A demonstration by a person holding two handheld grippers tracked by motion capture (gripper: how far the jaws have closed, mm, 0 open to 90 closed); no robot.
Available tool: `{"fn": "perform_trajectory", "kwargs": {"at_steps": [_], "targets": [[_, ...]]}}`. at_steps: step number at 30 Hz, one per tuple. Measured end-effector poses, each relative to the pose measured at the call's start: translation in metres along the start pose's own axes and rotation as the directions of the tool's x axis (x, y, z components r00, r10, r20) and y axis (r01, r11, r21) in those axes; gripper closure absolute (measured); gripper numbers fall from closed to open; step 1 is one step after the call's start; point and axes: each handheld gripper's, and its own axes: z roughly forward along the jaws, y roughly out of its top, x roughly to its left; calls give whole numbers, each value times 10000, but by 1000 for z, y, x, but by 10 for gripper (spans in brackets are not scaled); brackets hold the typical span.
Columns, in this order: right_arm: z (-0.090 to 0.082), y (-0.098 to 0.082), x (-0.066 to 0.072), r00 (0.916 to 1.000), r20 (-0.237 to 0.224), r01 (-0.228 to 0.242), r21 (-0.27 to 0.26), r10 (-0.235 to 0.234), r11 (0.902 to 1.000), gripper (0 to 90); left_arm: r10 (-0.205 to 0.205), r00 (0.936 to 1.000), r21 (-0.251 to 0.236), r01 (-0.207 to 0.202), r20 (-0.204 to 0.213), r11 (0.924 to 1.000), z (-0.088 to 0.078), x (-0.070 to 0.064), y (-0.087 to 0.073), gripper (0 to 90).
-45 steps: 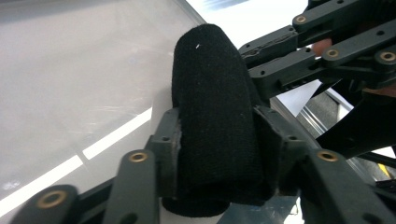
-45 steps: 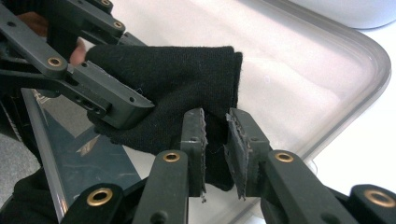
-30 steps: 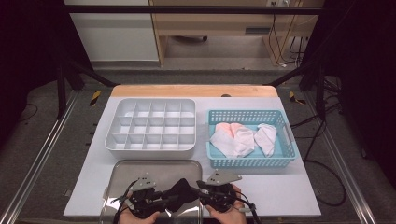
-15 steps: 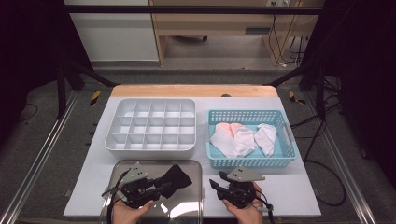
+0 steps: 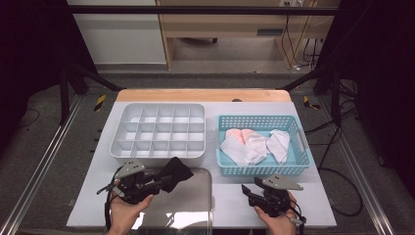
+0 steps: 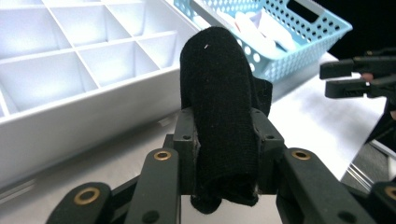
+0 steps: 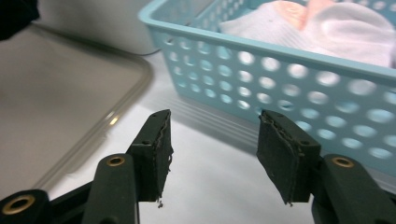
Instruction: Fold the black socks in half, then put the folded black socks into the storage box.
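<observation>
1. At the near left of the table, we found the left gripper (image 5: 164, 180) clamped on a rolled black sock (image 6: 219, 116), its jaws pressing the fabric from both sides.
2. We noted the sock held clear of the surface above the metal tray (image 5: 195, 205), just in front of the white divided organizer (image 5: 157, 131); its free end pointed toward the organizer's near wall.
3. We observed the right gripper (image 7: 212, 154) over the bare white tabletop (image 5: 230, 205), between the tray and the blue perforated basket (image 5: 259, 169). Its jaws stood apart and had just been opening, with nothing between them.
4. We recorded the two grippers well apart, each in one of the person's hands at the near edge.
5. We saw white and pale pink socks (image 5: 254, 144) lying bunched inside the basket, which sat just beside the organizer on its right.
</observation>
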Motion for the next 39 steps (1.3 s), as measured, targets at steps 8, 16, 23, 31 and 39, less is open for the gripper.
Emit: {"fn": "perform_trajectory", "kwargs": {"at_steps": [8, 16, 23, 31, 39], "targets": [[-4, -8, -16, 9987, 343, -371, 38, 370, 9993, 392, -20, 9998, -269, 14, -221, 9996, -4, 5, 17, 674], [-5, -13, -20, 9976, 588, -384, 240, 369, 9990, 363, -24, 9982, -275, 7, -603, 9996, -11, 22, 30, 673], [-6, -15, -21, 9972, 618, -436, 303, 416, 9986, 353, -195, 9942, -385, 155, -1053, 9991, -16, 41, 38, 673], [-5, -17, -20, 9975, 634, -335, 355, 312, 9988, 341, -418, 9887, -382, 366, -1442, 9986, -24, 63, 45, 673], [-4, -18, -18, 9977, 625, -276, 440, 248, 9987, 332, -569, 9803, -263, 529, -1890, 9983, -22, 82, 47, 672]]}}
